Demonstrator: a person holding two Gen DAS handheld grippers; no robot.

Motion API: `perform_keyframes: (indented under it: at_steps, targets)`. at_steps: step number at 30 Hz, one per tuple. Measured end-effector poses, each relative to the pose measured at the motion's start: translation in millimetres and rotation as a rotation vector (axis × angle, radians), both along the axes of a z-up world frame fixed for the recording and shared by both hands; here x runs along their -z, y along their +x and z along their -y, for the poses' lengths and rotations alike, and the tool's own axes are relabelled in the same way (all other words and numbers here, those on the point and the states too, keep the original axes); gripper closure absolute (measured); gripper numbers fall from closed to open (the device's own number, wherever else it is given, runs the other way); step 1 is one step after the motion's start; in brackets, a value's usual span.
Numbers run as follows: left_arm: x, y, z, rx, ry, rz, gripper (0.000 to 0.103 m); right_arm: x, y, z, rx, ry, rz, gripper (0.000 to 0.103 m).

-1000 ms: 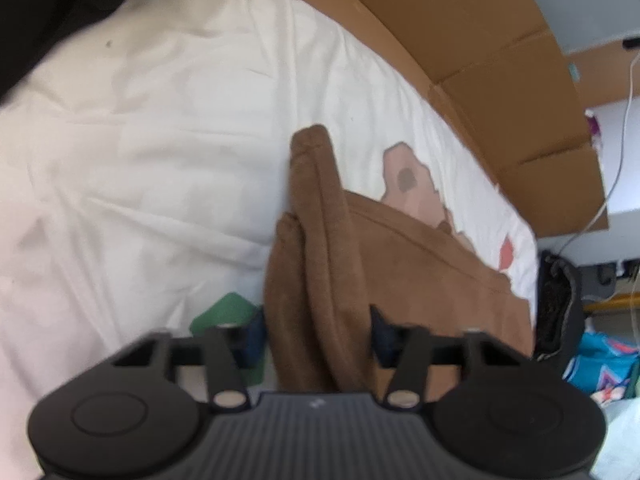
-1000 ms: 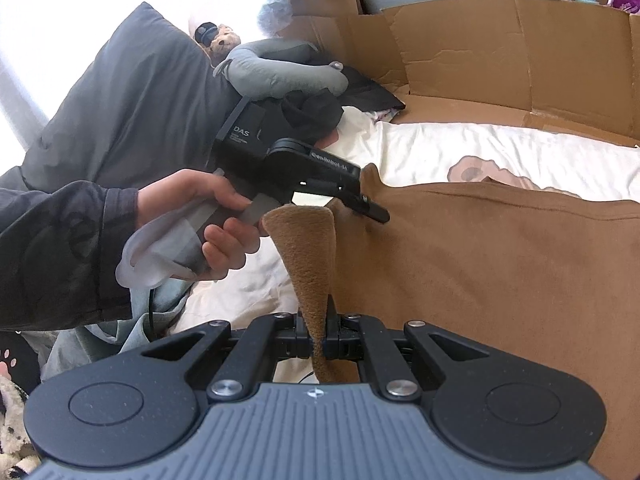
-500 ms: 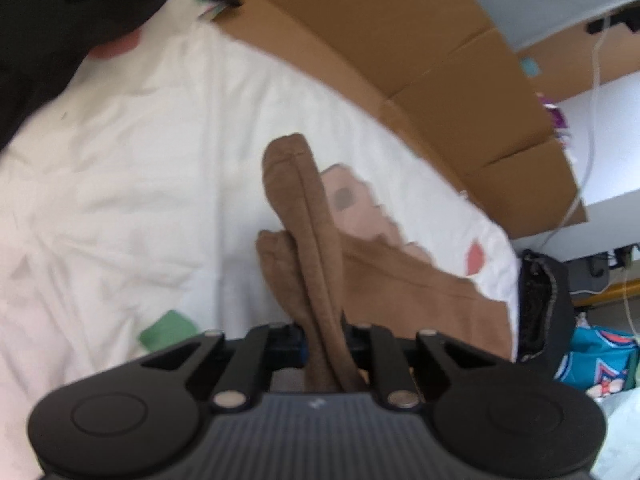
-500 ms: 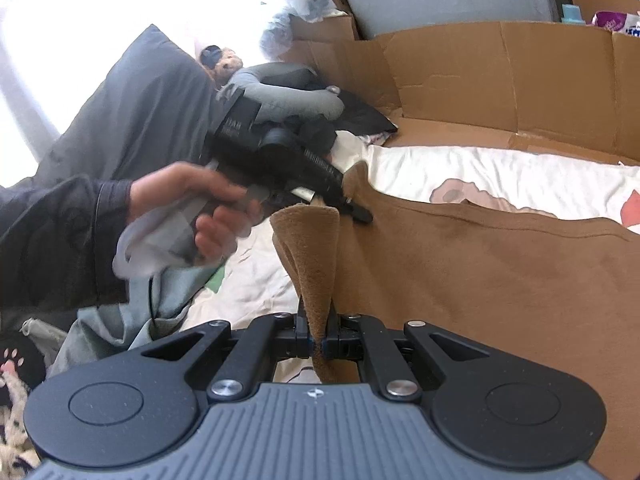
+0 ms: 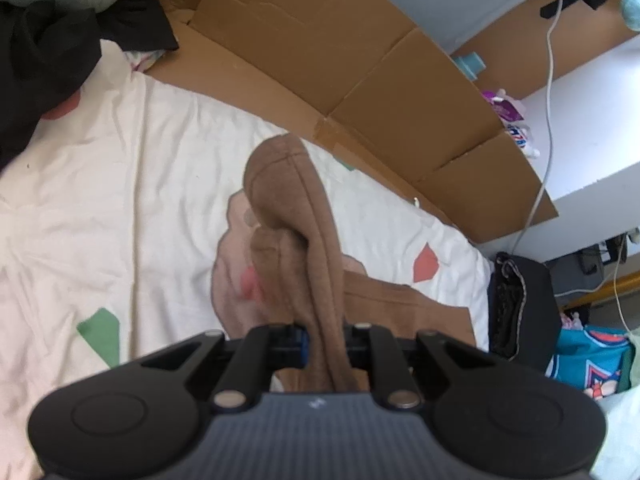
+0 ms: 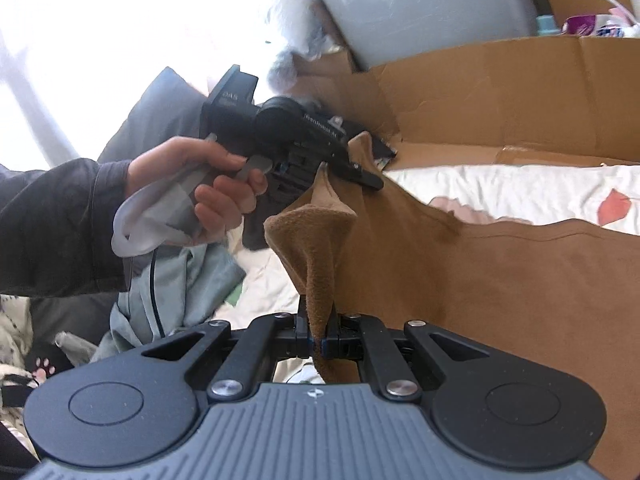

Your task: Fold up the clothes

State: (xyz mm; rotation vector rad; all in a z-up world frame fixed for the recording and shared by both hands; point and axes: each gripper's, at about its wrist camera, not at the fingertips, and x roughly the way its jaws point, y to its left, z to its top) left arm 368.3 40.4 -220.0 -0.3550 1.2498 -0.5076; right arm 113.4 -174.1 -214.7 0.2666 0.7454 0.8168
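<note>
Both claws grip the brown garment (image 6: 500, 276) above the bed (image 5: 100, 200): left claw (image 5: 324, 338) on a bunched edge, right claw (image 6: 318, 338) on a corner.

Cardboard wall (image 5: 400, 92) behind — sheet (image 5: 100, 200) bare

Left tongs (image 5: 324, 338): angled downward, jaws clamped on brown cloth (image 5: 316, 248). Right tongs (image 6: 318, 338): tilted slightly down, jaws clamped on the same cloth. Left hand (image 6: 200, 188), dark sleeve (image 6: 52, 224), grips the left handle.
</note>
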Motion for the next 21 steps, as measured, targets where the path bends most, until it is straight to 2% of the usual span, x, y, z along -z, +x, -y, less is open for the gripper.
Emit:
perform_keyframes:
  at_steps: [5,8,21]
  targets:
    - [-6.2,-12.7,30.7,-0.022,0.036,0.025,0.092,-0.8,-6.2,27.4,0.014,0.014,0.051,0.102]
    - [-6.3,-19.3,51.0,-0.023,0.059,0.029,0.092,2.3,-7.5,44.9,0.034,0.035,0.052,0.102]
    - [-10.4,-43.2,160.2,0.094,0.101,0.075,0.092,27.2,-26.7,124.1,0.174,0.122,-0.004,0.102]
